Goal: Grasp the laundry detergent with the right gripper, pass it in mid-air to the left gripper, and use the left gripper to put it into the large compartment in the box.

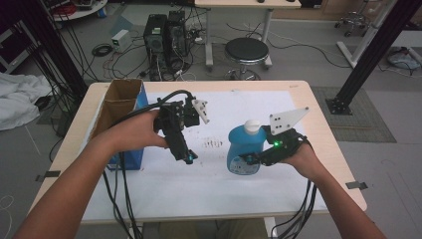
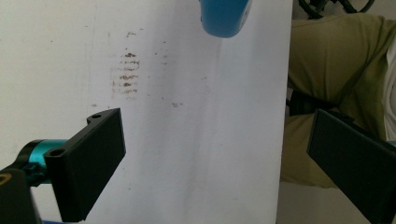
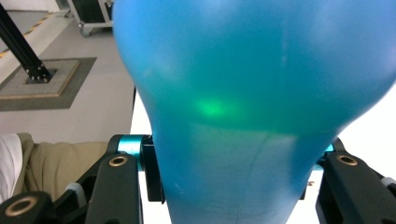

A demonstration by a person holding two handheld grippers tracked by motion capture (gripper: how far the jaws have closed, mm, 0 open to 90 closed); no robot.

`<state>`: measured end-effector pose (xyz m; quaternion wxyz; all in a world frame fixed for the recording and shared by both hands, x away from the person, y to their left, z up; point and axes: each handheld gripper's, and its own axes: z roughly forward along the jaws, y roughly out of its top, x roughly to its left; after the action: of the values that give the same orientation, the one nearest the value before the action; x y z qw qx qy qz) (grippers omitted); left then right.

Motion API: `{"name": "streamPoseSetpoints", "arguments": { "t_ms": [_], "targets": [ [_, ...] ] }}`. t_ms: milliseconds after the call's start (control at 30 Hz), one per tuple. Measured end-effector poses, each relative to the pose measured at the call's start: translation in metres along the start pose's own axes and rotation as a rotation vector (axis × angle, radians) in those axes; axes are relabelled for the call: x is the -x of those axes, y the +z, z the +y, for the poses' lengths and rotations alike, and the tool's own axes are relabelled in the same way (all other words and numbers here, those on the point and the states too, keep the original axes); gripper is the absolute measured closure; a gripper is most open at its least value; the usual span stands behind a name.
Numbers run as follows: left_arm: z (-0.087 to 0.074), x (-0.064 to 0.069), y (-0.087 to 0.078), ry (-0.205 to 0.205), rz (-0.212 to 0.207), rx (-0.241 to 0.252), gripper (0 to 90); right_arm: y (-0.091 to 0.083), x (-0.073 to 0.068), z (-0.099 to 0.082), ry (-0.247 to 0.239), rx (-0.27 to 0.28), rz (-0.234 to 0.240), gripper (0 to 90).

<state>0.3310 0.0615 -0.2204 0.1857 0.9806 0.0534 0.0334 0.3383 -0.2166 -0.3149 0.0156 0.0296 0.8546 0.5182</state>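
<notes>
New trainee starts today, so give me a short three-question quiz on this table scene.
1. True or false: the right gripper is shut on the blue bottle.
2. What stands between the left gripper's jaws? A) the bottle B) nothing C) a cloth
3. What stands at the table's left edge?

Key: 1 true. 2 B; the jaws stand wide apart over the white sheet. 3 an open cardboard box.

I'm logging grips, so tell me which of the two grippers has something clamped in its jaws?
The right gripper: its jaws are closed on the blue bottle. The left gripper has jaws apart, nothing between them.
</notes>
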Motion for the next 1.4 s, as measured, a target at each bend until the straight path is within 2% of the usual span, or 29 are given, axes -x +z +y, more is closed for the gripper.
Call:
{"name": "streamPoseSetpoints", "arguments": {
  "t_ms": [367,567,1067,1400],
  "targets": [
    [0.013,0.0,-0.004,0.01,-0.015,-0.03,4.4,0.023,0.0,0.014,-0.041,-0.068,0.018,45.9],
    [0.02,0.0,-0.004,0.013,-0.029,-0.034,4.4,0.036,-0.001,0.024,-0.052,-0.08,0.037,45.9],
    [0.035,0.0,-0.005,0.032,-0.043,-0.027,4.4,0.063,-0.001,0.036,-0.062,-0.08,0.07,45.9],
    [0.042,-0.001,-0.001,0.037,-0.043,-0.033,4.4,0.069,0.0,0.042,-0.065,-0.078,0.073,45.9]
  ]
}}
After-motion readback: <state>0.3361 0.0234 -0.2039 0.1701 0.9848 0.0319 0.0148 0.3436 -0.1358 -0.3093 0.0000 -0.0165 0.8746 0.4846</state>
